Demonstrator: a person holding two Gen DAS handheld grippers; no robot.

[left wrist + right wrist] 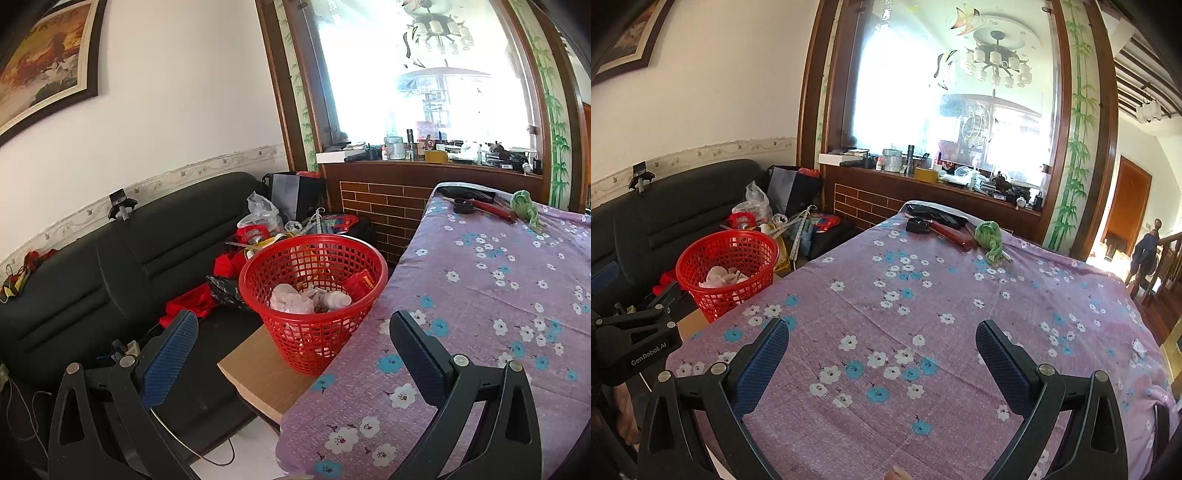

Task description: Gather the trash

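My left claw (293, 332) is spread wide and grasps nothing; its blue-padded fingers (170, 354) hang in the air, one over the sofa (92, 280), the other over the edge of the surface (498, 295). Between them I look at the red basket (314, 291), which stands on a wooden board (258, 373) just beside the surface, touching its cloth edge. Inside the basket lie crumpled white wrappers (290, 299), a small white bottle (336, 300) and a red packet (360, 284).

My right claw (882, 341) is also released, jaws far apart, empty, held above the purple flowered cloth (942, 295) without touching it. From this side the basket (727, 269) sits to the left, off the surface's corner, and the body of my left claw (639, 332) shows near it at the frame's left edge.

At the far end of the surface lie a green rag (989, 240), a red stick-like tool (951, 232), a small black round thing (916, 225) and a flat black object (938, 216), close together. The cloth near my claws is bare.

Behind the basket, the sofa carries a heap of clutter: a clear plastic bag (260, 216), red cloth (192, 301) and a dark paper bag (295, 195).
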